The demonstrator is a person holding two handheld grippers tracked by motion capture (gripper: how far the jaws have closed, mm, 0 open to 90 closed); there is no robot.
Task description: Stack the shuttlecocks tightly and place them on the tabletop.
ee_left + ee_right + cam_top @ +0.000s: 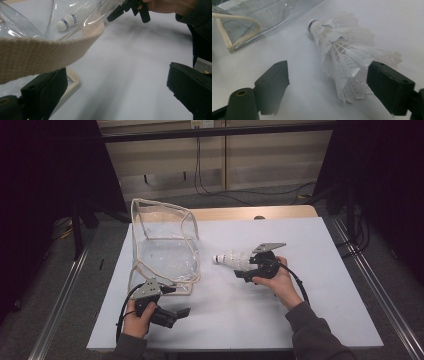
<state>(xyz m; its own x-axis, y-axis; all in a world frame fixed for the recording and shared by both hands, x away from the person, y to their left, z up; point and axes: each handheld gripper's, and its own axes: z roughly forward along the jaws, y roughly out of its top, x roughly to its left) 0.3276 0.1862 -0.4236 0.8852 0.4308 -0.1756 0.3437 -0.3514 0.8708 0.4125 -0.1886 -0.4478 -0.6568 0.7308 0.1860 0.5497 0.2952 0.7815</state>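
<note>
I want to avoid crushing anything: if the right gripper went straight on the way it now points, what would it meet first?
The feathered skirt of the shuttlecock, which already lies between the open jaws of the right gripper, closer to one jaw. Beyond its cork lies the clear bag, though depth there is hard to judge.

Shuttlecock (pixel 232 258) feather end hidden behind right claw (pixel 245 270), high view.

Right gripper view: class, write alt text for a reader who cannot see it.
A white feathered shuttlecock lies on its side on the white table, its skirt between the right gripper's open black jaws and its cork tip pointing away. A clear plastic bag with cream trim lies at the upper left.
</note>
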